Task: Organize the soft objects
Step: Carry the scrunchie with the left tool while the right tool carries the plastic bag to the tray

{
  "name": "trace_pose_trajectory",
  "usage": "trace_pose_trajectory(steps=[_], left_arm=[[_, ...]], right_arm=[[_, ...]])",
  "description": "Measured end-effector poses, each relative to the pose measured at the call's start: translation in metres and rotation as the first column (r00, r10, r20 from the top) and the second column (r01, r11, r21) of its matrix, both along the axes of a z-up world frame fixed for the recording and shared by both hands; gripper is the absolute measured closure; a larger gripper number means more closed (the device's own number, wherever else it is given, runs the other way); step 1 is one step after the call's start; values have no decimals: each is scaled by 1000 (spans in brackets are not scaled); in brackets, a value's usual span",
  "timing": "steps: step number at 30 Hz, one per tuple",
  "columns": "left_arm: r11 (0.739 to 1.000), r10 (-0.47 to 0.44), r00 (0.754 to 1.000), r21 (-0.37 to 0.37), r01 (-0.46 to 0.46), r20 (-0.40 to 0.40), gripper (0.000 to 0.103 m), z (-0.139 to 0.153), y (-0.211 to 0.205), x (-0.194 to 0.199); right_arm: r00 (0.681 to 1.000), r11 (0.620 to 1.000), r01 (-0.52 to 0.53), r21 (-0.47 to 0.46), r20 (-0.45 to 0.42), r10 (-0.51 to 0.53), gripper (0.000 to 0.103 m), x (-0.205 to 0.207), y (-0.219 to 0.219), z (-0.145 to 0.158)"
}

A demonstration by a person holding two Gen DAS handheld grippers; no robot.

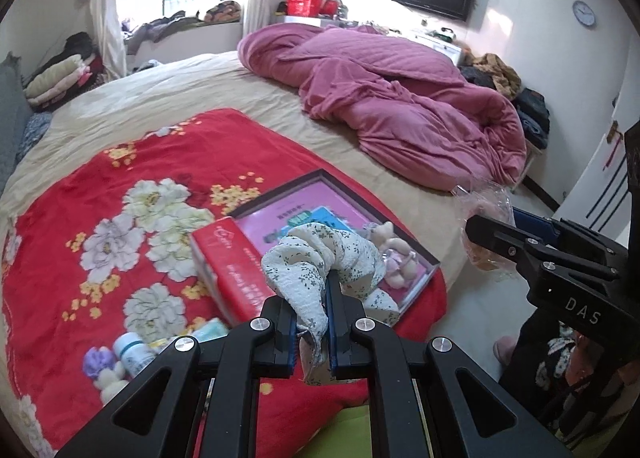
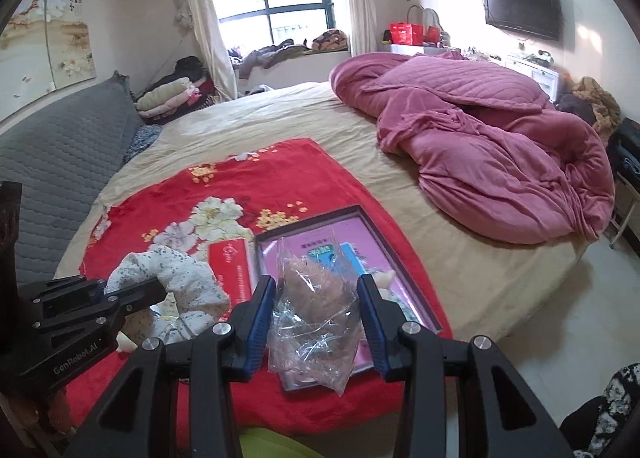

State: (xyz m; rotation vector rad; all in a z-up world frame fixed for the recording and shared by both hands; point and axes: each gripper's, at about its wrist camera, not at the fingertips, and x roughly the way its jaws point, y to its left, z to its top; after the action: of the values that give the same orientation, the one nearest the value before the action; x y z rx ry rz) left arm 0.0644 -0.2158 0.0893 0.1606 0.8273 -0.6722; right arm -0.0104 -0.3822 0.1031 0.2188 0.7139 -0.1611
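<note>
My left gripper [image 1: 312, 298] is shut on a white floral cloth [image 1: 320, 258] and holds it above the red floral blanket [image 1: 120, 178]. It also shows in the right wrist view [image 2: 136, 290] with the cloth [image 2: 176, 274]. My right gripper [image 2: 316, 286] holds a clear plastic bag with a brown soft item inside [image 2: 316, 306] between its fingers, above a shallow dark-rimmed tray [image 2: 316, 218]. The tray [image 1: 280, 194] holds a pink booklet and a small plush bear [image 1: 392, 250]. The right gripper shows at the right of the left wrist view [image 1: 492, 234].
A red tissue pack [image 1: 228, 258] lies beside the tray. A white bottle [image 1: 132, 350] and a small purple and white plush [image 1: 100, 370] lie on the blanket's near corner. A pink quilt [image 1: 400, 98] is heaped on the far bed. The bed edge and floor are right.
</note>
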Motion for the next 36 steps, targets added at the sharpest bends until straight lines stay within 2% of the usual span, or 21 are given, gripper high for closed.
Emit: trace_pose_trajectory(steps=[21, 28, 36], left_arm=[[992, -44, 991, 108, 58, -130, 92, -91, -77, 42], [990, -45, 992, 127, 59, -116, 92, -103, -85, 49], [989, -31, 989, 138, 51, -147, 92, -120, -89, 61]], right_arm=[[997, 998, -5, 57, -81, 9, 61, 48, -43, -65], [994, 998, -19, 56, -105, 24, 61, 59, -45, -80], [988, 997, -26, 78, -152, 38, 61, 69, -49, -103]])
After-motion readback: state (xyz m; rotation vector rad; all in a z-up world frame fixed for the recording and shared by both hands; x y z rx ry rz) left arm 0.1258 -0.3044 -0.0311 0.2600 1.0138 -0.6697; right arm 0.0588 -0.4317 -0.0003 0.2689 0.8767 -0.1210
